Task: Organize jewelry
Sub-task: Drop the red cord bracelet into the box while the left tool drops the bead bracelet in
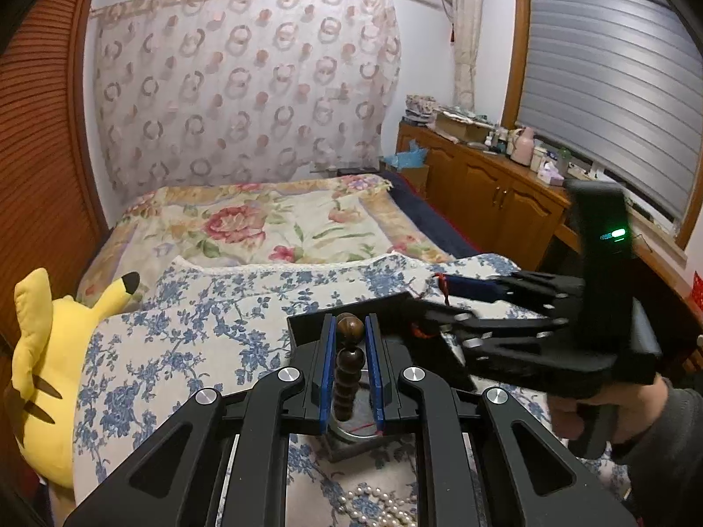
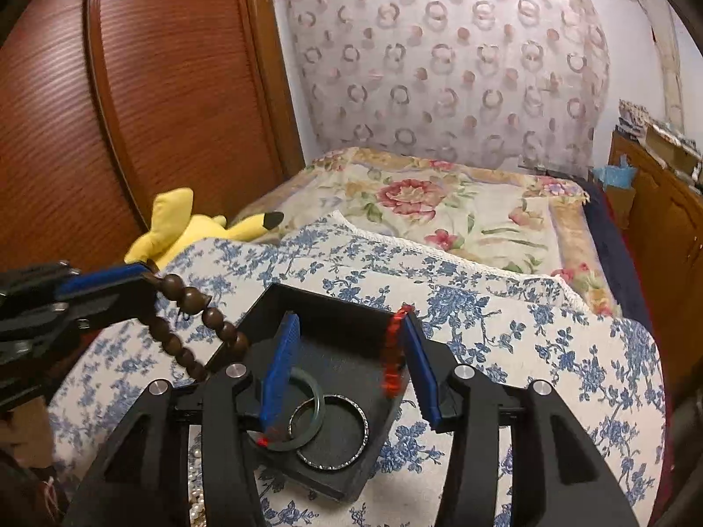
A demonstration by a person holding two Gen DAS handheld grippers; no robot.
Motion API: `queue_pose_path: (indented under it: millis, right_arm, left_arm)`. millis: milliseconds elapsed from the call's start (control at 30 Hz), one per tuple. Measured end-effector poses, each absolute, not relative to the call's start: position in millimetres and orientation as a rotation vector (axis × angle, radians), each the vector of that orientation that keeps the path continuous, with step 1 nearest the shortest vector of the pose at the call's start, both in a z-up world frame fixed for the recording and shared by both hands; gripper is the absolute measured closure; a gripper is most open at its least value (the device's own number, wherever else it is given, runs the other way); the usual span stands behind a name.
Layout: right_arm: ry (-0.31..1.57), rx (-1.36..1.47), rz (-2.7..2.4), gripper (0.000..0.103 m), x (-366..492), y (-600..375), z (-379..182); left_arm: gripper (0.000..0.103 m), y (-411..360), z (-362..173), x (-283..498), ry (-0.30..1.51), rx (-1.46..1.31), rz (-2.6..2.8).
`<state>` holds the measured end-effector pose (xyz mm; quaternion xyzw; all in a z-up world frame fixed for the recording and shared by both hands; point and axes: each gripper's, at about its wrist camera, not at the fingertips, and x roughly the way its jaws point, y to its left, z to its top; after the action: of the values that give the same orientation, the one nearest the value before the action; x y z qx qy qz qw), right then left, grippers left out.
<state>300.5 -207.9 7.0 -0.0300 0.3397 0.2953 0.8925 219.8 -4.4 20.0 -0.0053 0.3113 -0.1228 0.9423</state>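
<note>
A black open tray (image 2: 342, 307) lies on the blue-flowered cloth (image 2: 505, 342). In it lie a green jade bangle (image 2: 303, 417) and a silver bangle (image 2: 351, 452). My left gripper (image 1: 350, 329) is shut on a brown wooden bead bracelet (image 1: 349, 360), held above the tray's left edge; the beads hang down in the right wrist view (image 2: 193, 325). My right gripper (image 2: 351, 329) is open above the tray, with a red cord bracelet (image 2: 393, 351) blurred against its right finger. A pearl necklace (image 1: 382, 505) lies on the cloth near me.
A yellow plush toy (image 1: 48, 351) lies at the left of the bed. A flowered quilt (image 1: 272, 224) covers the far bed. A wooden cabinet (image 1: 483, 184) with bottles stands at the right under the window. A wooden wardrobe (image 2: 154, 88) is at the left.
</note>
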Motion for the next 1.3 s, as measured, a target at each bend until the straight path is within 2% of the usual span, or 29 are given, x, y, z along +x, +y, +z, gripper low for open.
queue_pose_path:
  millis: [567,700,800,967,1033,1200,1300]
  right_arm:
    - [0.683,-0.038,0.632,0.052,286,-235,14]
    - [0.692,-0.041,0.626,0.052,281,-240,10]
    - [0.696,-0.041,0.622,0.052,275,-245,7]
    - [0.693,-0.044,0.620,0.052,252,-257,4]
    - [0.690,-0.050,0.625,0.052,238,-261,4]
    - [0.681,-0.066,0.626,0.052,209,-268,1]
    - [0.686,-0.074,0.637,0.052,189,-269,-3]
  left_arm:
    - [0.090,-8,1,264,0.699,-0.045,-0.237]
    - [0.075,-9,0,264,0.694,-0.038,-0.233]
    - [0.067,-9,0,260,0.691,-0.034,-0.229]
    - [0.041,-5,-2,233,0.667,-0.025,-0.230]
    - [0.024,-5,-3,221,0.654,-0.014,-0.226]
    - [0.015,-3,-13,189,0.636,0.006,-0.226]
    - [0.014,-1,-20,170,0.637,0.015,-0.226]
